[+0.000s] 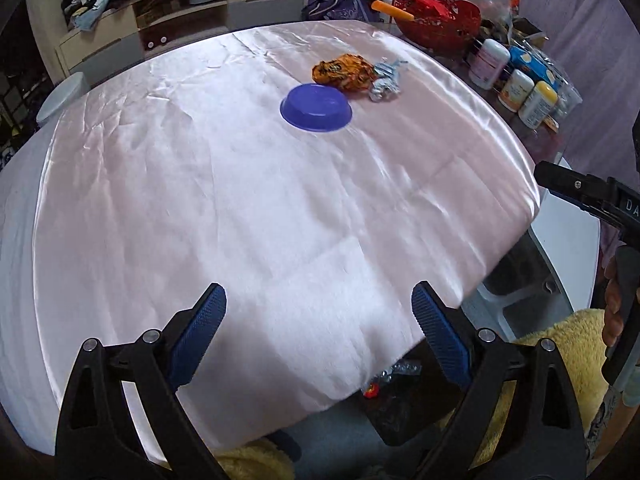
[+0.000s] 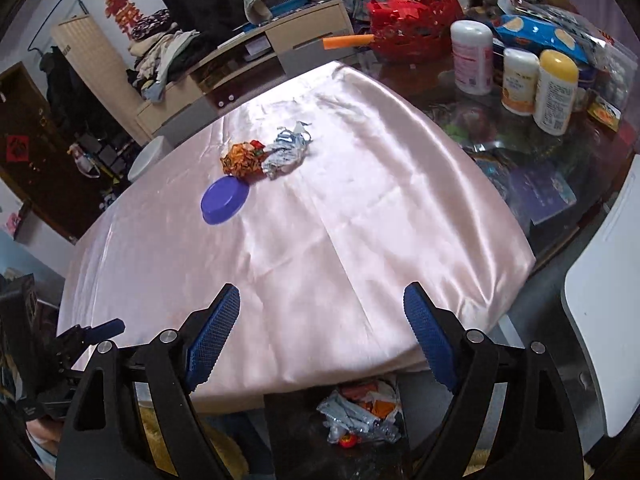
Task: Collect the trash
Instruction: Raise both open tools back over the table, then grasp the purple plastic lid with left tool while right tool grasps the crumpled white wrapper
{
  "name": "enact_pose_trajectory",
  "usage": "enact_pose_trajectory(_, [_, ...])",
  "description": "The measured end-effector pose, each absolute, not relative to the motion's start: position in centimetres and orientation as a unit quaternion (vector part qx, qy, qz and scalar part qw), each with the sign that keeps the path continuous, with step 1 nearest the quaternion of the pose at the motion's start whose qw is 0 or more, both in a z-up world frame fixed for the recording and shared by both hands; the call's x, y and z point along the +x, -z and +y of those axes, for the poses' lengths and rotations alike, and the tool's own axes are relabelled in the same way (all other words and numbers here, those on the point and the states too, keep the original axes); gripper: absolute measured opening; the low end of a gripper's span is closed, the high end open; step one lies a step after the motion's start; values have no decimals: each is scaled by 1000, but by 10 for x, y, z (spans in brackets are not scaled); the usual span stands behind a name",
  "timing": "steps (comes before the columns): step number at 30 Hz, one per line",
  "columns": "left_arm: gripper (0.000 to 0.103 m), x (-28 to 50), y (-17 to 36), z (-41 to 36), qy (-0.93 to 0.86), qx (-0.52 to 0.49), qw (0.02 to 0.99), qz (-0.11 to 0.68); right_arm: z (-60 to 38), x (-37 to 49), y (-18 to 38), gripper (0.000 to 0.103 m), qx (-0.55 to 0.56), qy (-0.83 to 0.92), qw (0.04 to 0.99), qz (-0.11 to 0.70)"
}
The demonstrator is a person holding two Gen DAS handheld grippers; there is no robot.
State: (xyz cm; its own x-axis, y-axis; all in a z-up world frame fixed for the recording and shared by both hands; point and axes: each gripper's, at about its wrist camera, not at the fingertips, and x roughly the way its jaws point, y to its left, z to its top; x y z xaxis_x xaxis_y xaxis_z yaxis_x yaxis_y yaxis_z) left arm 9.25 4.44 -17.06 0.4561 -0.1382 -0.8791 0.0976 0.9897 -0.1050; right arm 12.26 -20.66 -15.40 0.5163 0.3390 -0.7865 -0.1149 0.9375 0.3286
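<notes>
Both the left claw (image 1: 318, 320) and right claw (image 2: 322, 322) gape wide and empty, so reaching for the orange wrapper (image 1: 343, 71) just behind the purple bowl (image 1: 316, 107) risks shoving that bowl or snagging the slippery cloth (image 1: 240, 200).

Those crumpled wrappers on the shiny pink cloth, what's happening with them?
A person is tidying up trash with a gripper in each hand. Right now the left gripper and the right gripper are both open and empty, held over the near edge of the pink cloth. An orange wrapper and a silvery blue wrapper lie on the cloth beside an upside-down purple bowl, not yet picked up. Below the table edge, a dark bag already holds some wrappers.
</notes>
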Motion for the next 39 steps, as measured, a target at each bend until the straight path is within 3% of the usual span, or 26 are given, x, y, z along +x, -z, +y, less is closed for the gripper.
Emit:
enact_pose_trajectory(12, [89,181,173,47,61,-14,857,511,-175,229,158,82,107,-139,869,463])
enact_pose_trajectory(22, [89,243,198,31,62,-11,849,525,-159,285,165,56,93,-150,869,463])
enact_pose_trajectory(27, [89,262,209,28,57,-14,848,527,-149,306,176,52,85,-158,863,472])
enact_pose_trajectory(32, [88,274,211,22,57,-2,852,520,-142,317,184,36,83,-167,858,478])
enact_pose_trajectory(33, [86,275,211,21,57,0,853,518,-140,319,184,32,81,-169,858,479])
enact_pose_trajectory(35, [78,277,210,19,51,12,857,512,-137,320,185,15,74,-172,857,481])
enact_pose_trajectory(36, [71,277,209,18,50,17,859,509,-135,320,185,13,70,-173,856,481])
enact_pose_trajectory(39, [70,279,208,17,53,18,859,509,-134,319,180,11,64,-175,859,476])
